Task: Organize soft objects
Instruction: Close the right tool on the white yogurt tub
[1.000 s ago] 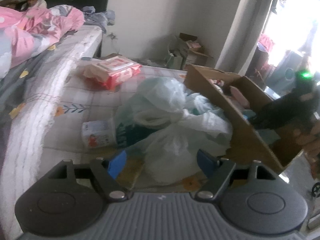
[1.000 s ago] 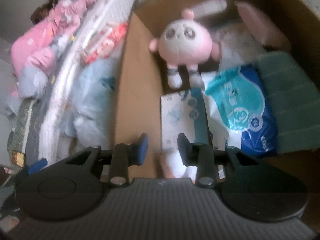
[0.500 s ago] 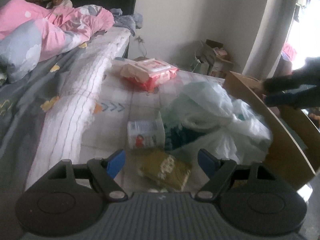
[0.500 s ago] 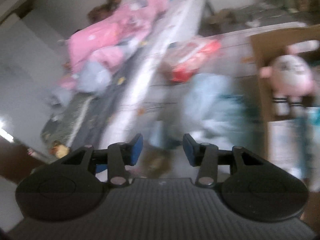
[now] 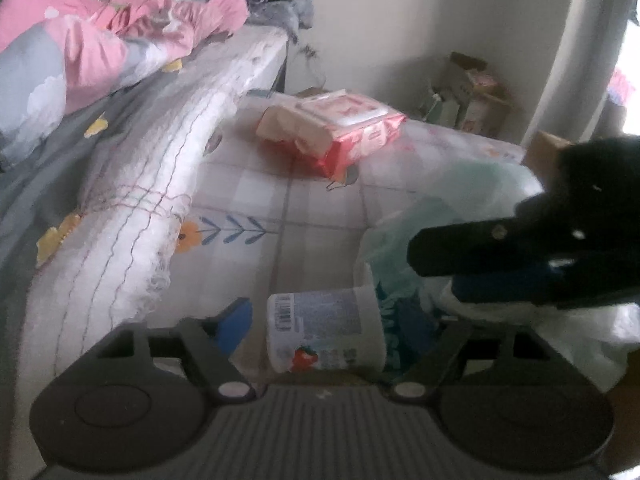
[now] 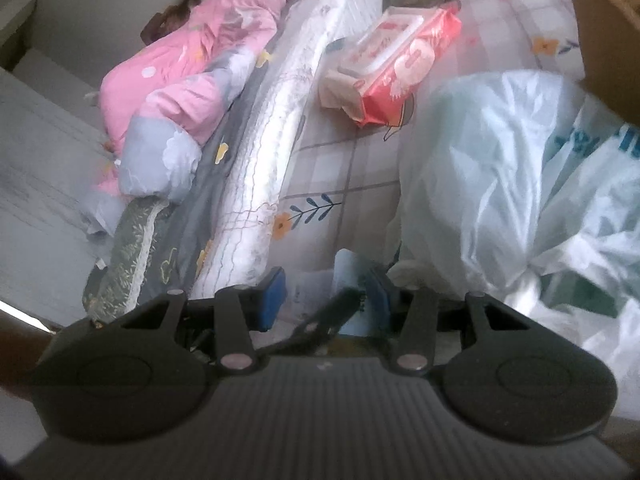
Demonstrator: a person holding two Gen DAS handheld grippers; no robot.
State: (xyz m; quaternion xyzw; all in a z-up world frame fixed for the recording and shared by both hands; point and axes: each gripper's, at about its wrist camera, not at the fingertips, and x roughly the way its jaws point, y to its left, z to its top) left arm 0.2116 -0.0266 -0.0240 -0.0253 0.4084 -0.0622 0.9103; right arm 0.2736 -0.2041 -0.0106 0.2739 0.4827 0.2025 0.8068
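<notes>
A white soft pack (image 5: 324,328) with a strawberry label lies on the checked mat (image 5: 280,200), against the plastic bags (image 5: 460,200). My left gripper (image 5: 336,332) straddles this pack with its jaws closing; the left blue pad (image 5: 236,324) stands just clear of it and the right pad is hidden. My right gripper (image 5: 424,256) comes in dark from the right, above the bags. In the right wrist view my right gripper (image 6: 326,296) is open, with the left gripper's black finger (image 6: 340,308) and a pale blue packet (image 6: 348,276) below its gap.
A red and pink wipes pack (image 5: 332,132) (image 6: 392,60) lies further back on the mat. A cardboard box (image 6: 604,32) stands right of the pale plastic bags (image 6: 500,180). On the left is the bed (image 5: 120,168), with a pink quilt (image 5: 100,40) and a person. Small boxes (image 5: 468,92) stand by the wall.
My left gripper moved forward and down, so the white pack is now between its fingers. My right gripper swung left from the cardboard box with the pink plush, over the bags, to beside the left gripper.
</notes>
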